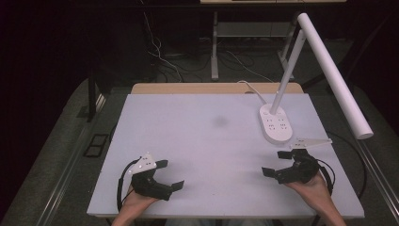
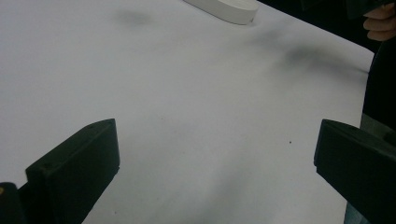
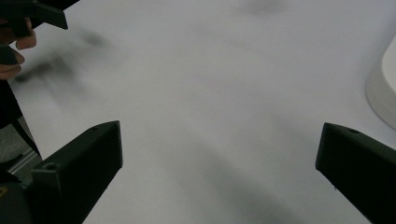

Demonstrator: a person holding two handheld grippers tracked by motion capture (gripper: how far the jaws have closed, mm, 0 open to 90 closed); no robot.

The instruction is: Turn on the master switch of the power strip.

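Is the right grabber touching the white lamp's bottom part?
Apart. In the high view, the right gripper sits nearer the person than the lamp base, with bare table between the jaws and the base.

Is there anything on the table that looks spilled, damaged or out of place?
Nothing is spilled or broken. The only mark is a faint dark smudge on the white table, left of the desk lamp. Both tools, left and right, are open and empty.
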